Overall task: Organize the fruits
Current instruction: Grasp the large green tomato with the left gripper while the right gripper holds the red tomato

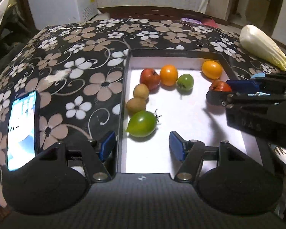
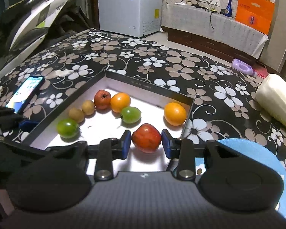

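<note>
A black-rimmed white tray holds several fruits. My right gripper is shut on a red apple near the tray's near right corner, with a blue pad pressing on each side. An orange lies just beyond it. A second red apple, another orange, a small green tomato and two brownish fruits sit further left. My left gripper stands open just short of a large green tomato, nothing between its pads.
A lit phone lies on the flowered tablecloth left of the tray. A napa cabbage rests at the far right, and a blue plate lies under my right gripper. A purple bottle lies at the table's far edge.
</note>
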### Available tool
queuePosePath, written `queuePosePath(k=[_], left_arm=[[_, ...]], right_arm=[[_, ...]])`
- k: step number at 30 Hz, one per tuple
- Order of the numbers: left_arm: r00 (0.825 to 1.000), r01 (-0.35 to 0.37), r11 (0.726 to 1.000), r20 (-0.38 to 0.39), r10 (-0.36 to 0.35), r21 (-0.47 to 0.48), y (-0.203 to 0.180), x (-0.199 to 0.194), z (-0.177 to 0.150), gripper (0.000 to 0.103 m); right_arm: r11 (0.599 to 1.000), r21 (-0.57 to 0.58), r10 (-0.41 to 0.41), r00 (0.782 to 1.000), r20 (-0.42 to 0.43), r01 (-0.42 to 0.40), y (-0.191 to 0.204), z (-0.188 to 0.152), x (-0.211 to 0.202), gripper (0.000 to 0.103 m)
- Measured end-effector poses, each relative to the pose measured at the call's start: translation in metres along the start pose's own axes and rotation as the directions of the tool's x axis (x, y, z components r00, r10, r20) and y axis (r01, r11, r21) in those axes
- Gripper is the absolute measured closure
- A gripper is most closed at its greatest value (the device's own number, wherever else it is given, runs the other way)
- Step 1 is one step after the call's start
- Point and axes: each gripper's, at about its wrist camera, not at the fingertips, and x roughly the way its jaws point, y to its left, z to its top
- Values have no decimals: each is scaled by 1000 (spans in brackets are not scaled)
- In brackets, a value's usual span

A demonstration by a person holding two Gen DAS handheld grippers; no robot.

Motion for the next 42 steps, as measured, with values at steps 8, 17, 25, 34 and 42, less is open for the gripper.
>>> queuePosePath(k=[8,17,25,34,42], left_arm=[[999,33,999,2,-33,36,1,8,8,43],[997,31,1000,66,-31,7,10,-16,2,44],[991,70,994,105,-78,80,-10,-22,2,43],[972,188,978,125,-198,86,-13,-26,1,42],[995,59,987,70,-70,148,-26,-7,-5,42]], right_arm=[[1000,2,-2,1000,-6,2,0,1,0,65],[1000,4,8,1000,-3,-8,0,1,-1,65],[1000,4,19,1000,-5,-19,1,2,-1,65],[1000,14,14,1000,2,-14,-3,2,-3,65],[1000,29,11,1000,7,-11,-9,3,-6,65]])
